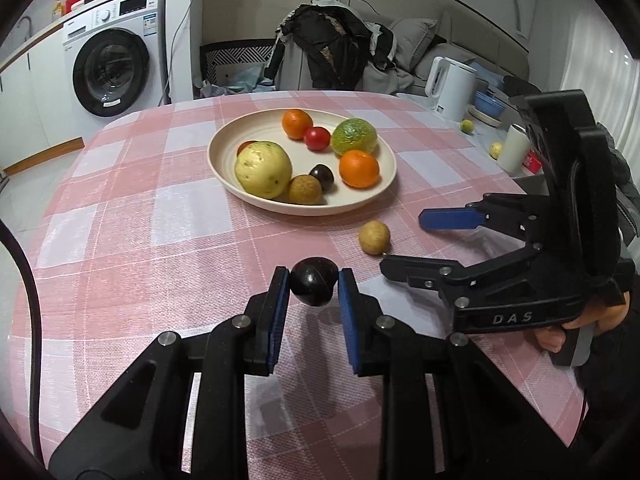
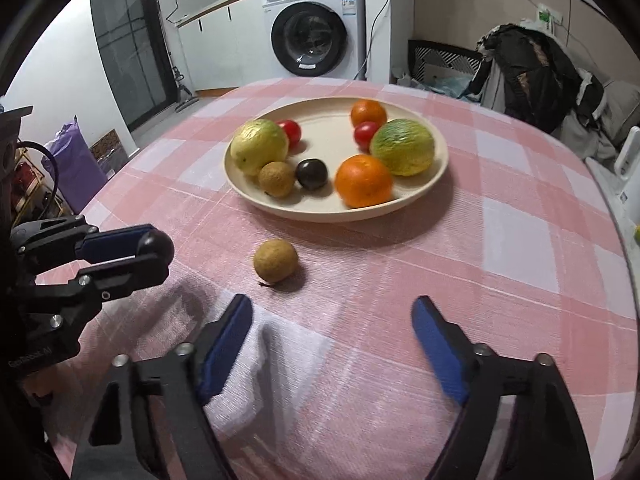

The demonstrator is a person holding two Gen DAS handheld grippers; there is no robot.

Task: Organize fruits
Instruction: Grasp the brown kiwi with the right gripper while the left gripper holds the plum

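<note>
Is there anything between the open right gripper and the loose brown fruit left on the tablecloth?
Nothing visible. The right gripper is open with only bare tablecloth between it and the brown fruit. The left gripper, off to the side, is shut on a dark plum.

The right gripper (image 1: 404, 242) bears the raised letters "DAS" on its body.

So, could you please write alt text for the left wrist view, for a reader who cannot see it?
The left claw grips a dark plum above a pink checked tablecloth. Beyond it, a cream plate holds assorted fruit, a longan lies loose beside it, and the open right claw reaches toward that longan.
</note>
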